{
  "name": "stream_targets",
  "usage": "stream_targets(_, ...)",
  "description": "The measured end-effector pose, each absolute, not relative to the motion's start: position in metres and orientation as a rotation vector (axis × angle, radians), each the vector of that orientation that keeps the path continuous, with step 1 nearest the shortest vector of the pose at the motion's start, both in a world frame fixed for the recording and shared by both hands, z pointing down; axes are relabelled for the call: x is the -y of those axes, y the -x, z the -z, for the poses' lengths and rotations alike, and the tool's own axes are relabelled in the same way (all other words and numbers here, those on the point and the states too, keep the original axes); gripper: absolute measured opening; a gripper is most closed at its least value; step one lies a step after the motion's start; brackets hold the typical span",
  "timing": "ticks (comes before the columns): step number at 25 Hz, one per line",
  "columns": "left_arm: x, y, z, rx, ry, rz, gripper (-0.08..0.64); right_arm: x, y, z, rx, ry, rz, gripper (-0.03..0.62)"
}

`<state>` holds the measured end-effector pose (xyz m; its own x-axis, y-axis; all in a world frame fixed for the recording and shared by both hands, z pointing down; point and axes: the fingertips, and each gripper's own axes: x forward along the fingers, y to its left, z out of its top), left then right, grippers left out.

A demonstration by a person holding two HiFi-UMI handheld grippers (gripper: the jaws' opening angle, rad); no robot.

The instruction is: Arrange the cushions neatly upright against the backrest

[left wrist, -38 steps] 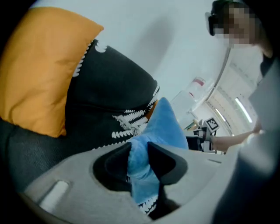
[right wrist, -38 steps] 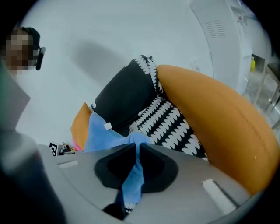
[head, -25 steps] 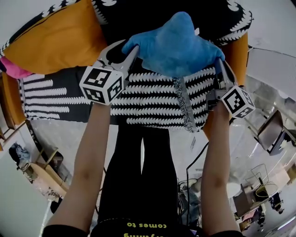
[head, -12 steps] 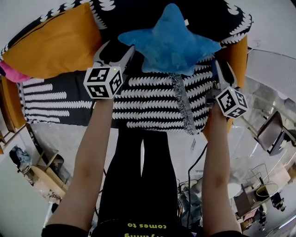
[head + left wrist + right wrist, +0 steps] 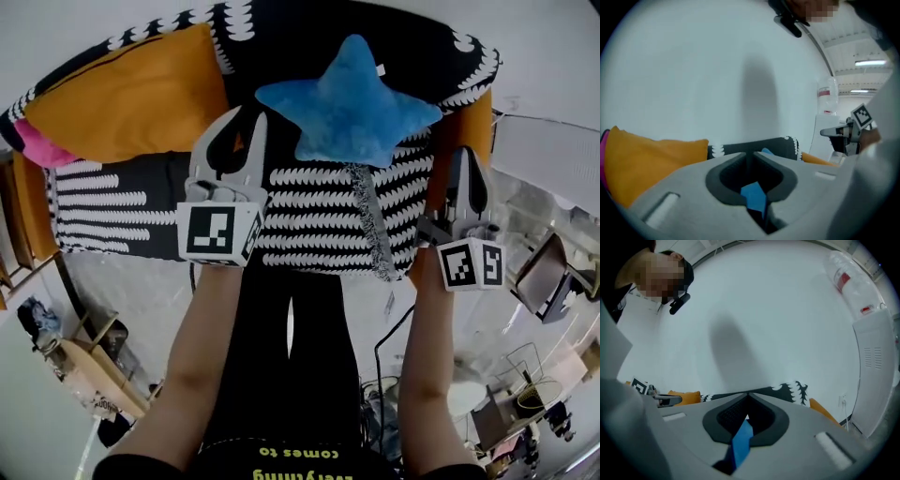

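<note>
Against the sofa backrest (image 5: pixel 300 33) the blue star cushion (image 5: pixel 352 108) stands upright, at one o'clock from my left claw (image 5: pixel 242 117) and eleven o'clock from my right claw (image 5: pixel 466 152), touching neither. Both claws have their jaw tips pressed together on nothing. An orange cushion (image 5: pixel 122 94) leans at ten o'clock of the left claw. A black-and-white throw (image 5: pixel 319 202) covers the seat, and a white wall (image 5: pixel 717 70) rises behind.

Looks like a lab/test rm: floor cable (image 5: pixel 379 370), ceiling strip lights (image 5: pixel 869 62).
</note>
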<state>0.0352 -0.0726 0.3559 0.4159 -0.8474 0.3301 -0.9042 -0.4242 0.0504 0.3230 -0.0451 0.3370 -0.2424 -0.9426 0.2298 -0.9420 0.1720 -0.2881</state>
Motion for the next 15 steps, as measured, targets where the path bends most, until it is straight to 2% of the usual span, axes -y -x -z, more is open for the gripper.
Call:
stream_targets(1,0.070,-0.036,-0.340,1.560,-2.472,-0.363,0.006,0.041,-0.319,-0.322,-2.401,1.921,0.575,0.011)
stream_targets(2,0.066,-0.037,-0.324,1.565,-2.487,-0.352,-0.002,0.036,-0.316,-0.307,-2.390,1.902,0.578,0.011)
stream_targets(6,0.046,-0.037,-0.265,1.522,-2.519,-0.310,-0.002,0.009,-0.310,-0.241,-2.319,1.856,0.600,0.011)
stream_targets(15,0.023,-0.029,-0.134,1.450,-2.579,-0.152,-0.003,-0.020,-0.266,-0.097,-2.431,1.862,0.345,0.011)
